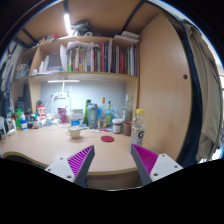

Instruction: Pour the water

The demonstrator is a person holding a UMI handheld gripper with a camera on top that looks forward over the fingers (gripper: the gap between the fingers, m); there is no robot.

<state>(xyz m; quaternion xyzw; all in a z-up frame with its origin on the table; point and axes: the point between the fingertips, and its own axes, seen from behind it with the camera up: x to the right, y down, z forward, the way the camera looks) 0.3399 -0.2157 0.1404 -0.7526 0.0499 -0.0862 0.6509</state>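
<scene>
You are at the very start: nothing has been picked up yet. Your gripper (113,163) hangs well short of the desk (45,146), its two fingers spread wide with only bare desk edge showing in the gap between them. It holds nothing.

The things you need stand across the desk, beyond the fingers. A clear bottle with a yellow cap (138,126) stands a little right of the fingers' line, near the wooden cabinet (165,80). A white cup (74,131) sits to the left of it, with a small red lid (107,139) lying flat between them.

The bottle looks like the likely water holder, though that is a guess. Next, move forward and slightly right, keeping the fingers wide, until the bottle's body stands between them.
</scene>
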